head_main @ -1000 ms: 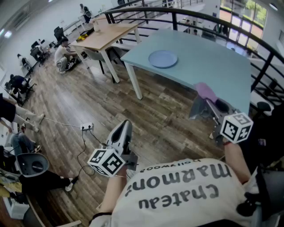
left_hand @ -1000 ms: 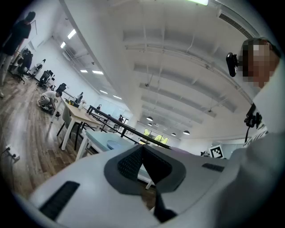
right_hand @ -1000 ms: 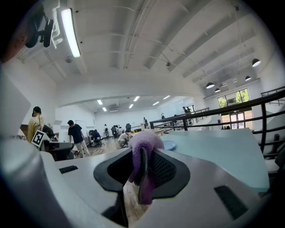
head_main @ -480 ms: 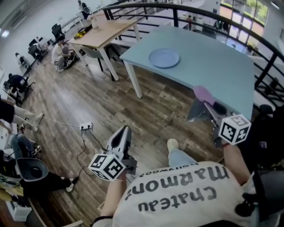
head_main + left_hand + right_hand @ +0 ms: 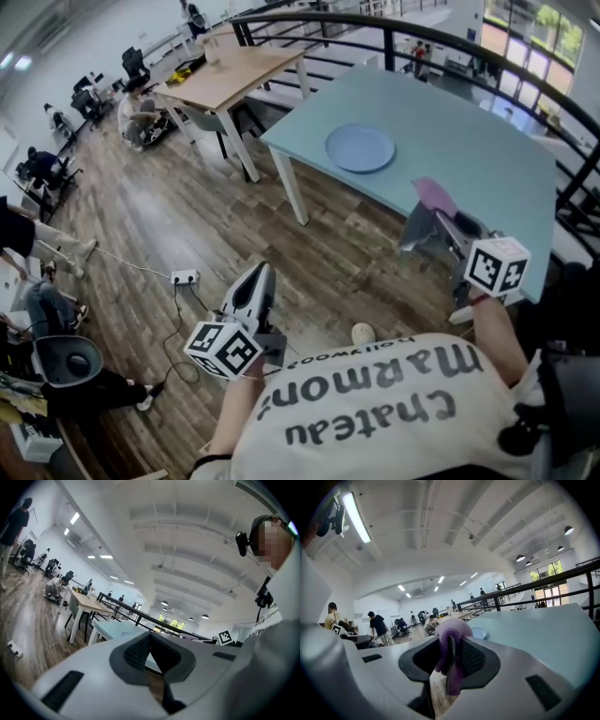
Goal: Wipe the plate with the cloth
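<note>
One purple cloth (image 5: 453,629) pinched in right gripper (image 5: 451,660), left gripper (image 5: 150,641) closed and empty, blue plate (image 5: 361,148) on table (image 5: 469,141)

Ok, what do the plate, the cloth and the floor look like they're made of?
The plate: smooth, pale blue, matte; plastic or glazed ceramic, can't tell. The cloth: purple, fuzzy nap, probably microfibre or fleece. The floor: grained brown planks, wood or laminate.
</note>
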Demonstrator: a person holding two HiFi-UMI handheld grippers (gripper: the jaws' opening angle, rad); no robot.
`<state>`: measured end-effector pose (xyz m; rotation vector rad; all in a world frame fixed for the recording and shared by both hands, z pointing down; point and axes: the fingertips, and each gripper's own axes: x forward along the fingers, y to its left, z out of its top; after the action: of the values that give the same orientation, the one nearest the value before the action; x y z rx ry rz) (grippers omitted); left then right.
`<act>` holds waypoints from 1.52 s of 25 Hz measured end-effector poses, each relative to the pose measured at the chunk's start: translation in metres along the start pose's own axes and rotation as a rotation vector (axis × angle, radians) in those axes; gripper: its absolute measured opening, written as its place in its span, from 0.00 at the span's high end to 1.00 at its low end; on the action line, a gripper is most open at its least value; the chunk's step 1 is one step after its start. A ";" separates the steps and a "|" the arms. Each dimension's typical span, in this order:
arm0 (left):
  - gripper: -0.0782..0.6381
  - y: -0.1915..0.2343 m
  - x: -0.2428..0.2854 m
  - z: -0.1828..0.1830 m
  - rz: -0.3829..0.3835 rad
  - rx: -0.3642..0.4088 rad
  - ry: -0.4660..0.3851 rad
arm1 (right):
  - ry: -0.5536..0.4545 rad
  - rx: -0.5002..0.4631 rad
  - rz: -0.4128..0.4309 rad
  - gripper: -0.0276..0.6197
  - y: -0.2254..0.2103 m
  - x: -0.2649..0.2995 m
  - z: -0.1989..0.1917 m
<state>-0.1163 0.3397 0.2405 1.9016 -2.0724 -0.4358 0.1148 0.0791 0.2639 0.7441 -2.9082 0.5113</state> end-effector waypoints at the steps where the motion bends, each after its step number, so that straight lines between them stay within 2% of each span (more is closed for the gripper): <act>1: 0.89 0.002 0.011 0.003 0.002 0.004 0.001 | 0.000 0.002 0.003 0.76 -0.007 0.009 0.005; 7: 0.89 0.018 0.072 0.019 0.020 0.008 -0.001 | 0.005 -0.006 0.028 0.76 -0.038 0.064 0.032; 16: 0.89 0.022 0.134 0.011 0.022 0.028 -0.043 | 0.023 0.002 0.050 0.76 -0.082 0.121 0.033; 19: 0.89 0.018 0.151 0.005 -0.006 0.037 -0.008 | 0.034 0.020 0.064 0.76 -0.085 0.137 0.037; 22: 0.89 0.023 0.169 -0.002 0.000 0.033 0.039 | 0.047 0.032 0.081 0.76 -0.082 0.152 0.034; 27: 0.89 0.030 0.204 -0.016 0.009 0.077 0.097 | 0.082 0.049 0.081 0.76 -0.088 0.174 0.016; 31: 0.89 0.035 0.232 -0.028 -0.034 0.101 0.130 | 0.119 0.078 0.058 0.76 -0.098 0.190 0.001; 36: 0.89 0.061 0.278 -0.028 -0.073 0.049 0.169 | 0.171 0.104 0.034 0.76 -0.112 0.224 -0.012; 38: 0.89 0.076 0.301 -0.025 -0.078 0.052 0.175 | 0.191 0.110 0.024 0.76 -0.120 0.242 -0.015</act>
<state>-0.1999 0.0457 0.2986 1.9790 -1.9210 -0.2253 -0.0391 -0.1239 0.3557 0.6350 -2.7330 0.7089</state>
